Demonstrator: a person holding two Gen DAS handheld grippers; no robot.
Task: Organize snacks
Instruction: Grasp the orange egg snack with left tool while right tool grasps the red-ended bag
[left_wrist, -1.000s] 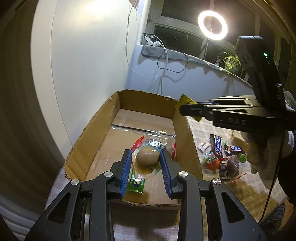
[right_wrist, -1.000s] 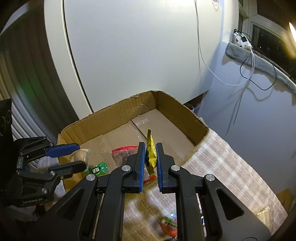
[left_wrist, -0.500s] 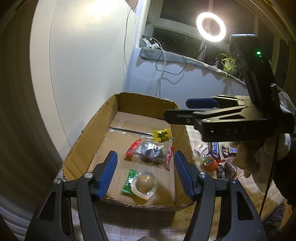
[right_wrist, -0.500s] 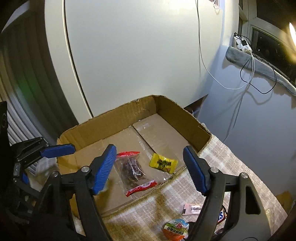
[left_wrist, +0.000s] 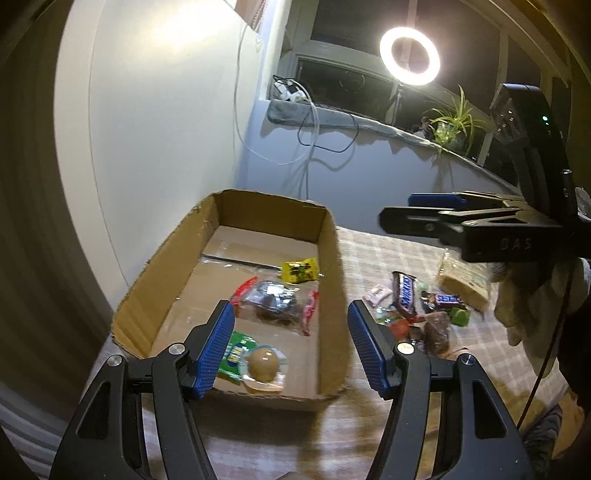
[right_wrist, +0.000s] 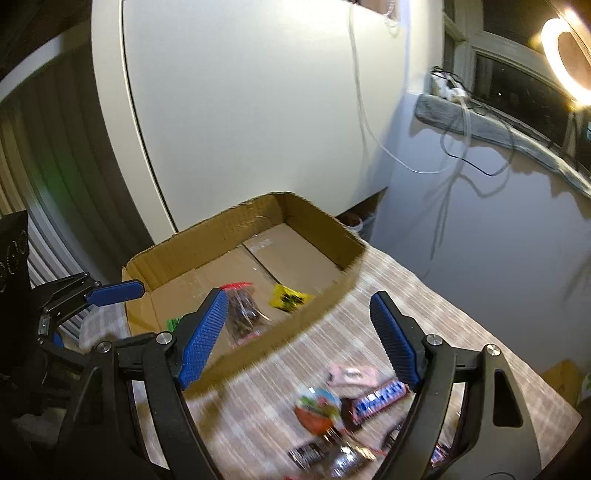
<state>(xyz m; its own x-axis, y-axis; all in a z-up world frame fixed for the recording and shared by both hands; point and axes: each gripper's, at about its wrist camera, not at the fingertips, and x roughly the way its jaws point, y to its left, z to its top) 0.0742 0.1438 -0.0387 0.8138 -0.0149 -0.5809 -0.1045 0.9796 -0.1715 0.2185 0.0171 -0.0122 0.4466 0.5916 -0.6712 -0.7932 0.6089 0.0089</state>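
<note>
Left gripper (left_wrist: 291, 347): jaws spread, empty, over cardboard box (left_wrist: 328, 266) near end. Box holds egg snack (left_wrist: 263, 365), green packet (left_wrist: 236, 350), clear pouch (left_wrist: 277, 302), yellow candy (left_wrist: 300, 270). Right gripper (right_wrist: 299, 332): spread, empty, above Snickers bar (right_wrist: 376, 400) lying crosswise on table.

The right gripper (right_wrist: 295, 336) hangs with jaws spread wide over the cardboard box's (right_wrist: 207, 240) near wall. Inside lie a yellow packet (right_wrist: 289, 298) and a clear red-edged bag (right_wrist: 243, 314). Below, blurred, sits what looks like a Snickers bar (right_wrist: 380, 400).
</note>
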